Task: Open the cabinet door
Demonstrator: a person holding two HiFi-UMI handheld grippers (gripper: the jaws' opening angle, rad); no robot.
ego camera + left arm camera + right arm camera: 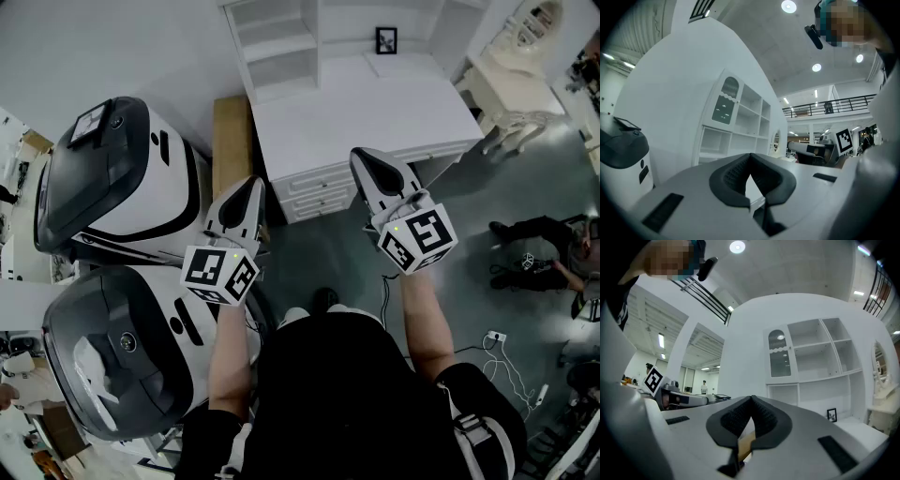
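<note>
A white desk (375, 98) with a shelf hutch (272, 42) stands in front of me. The hutch's cabinet door (725, 105), glazed with an arched top, is closed; the right gripper view shows this door (779, 357) too. My left gripper (246, 192) is held level short of the desk's left corner, jaws shut and empty, their tips meeting (750, 157). My right gripper (367, 159) hovers over the desk's front edge, also shut with nothing between its tips (751, 399). Neither gripper touches the furniture.
Two large white-and-black machines (112, 178) (112, 347) stand at the left, with a wooden panel (232, 131) beside the desk. A small framed picture (385, 40) sits on the desk. A white chair (511, 94), a person on the floor (534, 253) and cables (495, 337) are at the right.
</note>
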